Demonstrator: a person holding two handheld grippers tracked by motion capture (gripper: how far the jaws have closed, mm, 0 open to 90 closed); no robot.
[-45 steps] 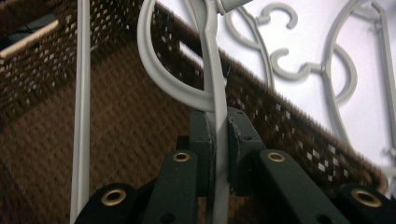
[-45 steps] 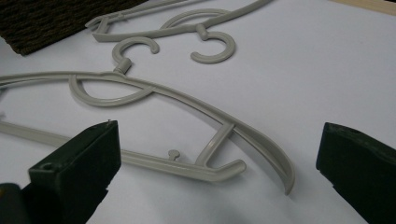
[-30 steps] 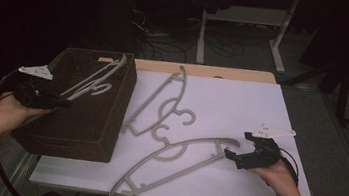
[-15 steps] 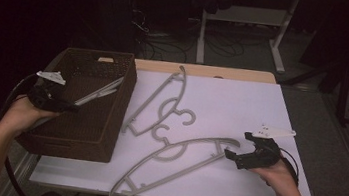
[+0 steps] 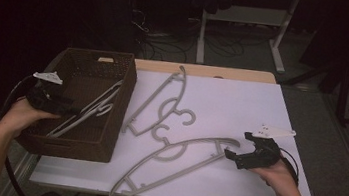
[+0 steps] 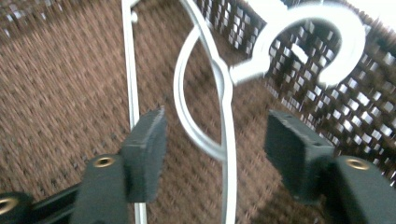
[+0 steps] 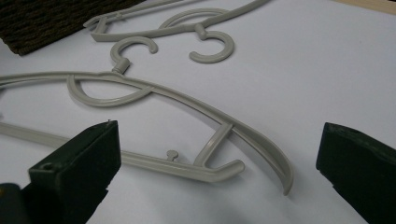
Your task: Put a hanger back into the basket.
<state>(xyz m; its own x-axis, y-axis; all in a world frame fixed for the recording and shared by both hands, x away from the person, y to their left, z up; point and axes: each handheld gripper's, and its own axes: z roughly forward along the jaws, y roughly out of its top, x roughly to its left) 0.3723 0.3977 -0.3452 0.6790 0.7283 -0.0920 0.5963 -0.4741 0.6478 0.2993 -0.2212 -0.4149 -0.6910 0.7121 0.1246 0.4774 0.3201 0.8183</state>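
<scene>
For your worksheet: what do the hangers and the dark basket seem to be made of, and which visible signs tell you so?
Hangers: probably moulded plastic, pale grey and matt. Signs: ribbed, one-piece arms and a hook moulded in, seen in the right gripper view.
Basket: apparently woven wicker or rattan-like fibre, dark brown. Signs: a plaited texture and small gaps that let light through its wall; whether natural or synthetic cannot be told.

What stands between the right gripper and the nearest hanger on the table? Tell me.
Nothing visible. The right gripper is open, with the end of the near hanger lying on bare white table just ahead of its jaws. The second hanger lies farther off, beyond it.
</scene>
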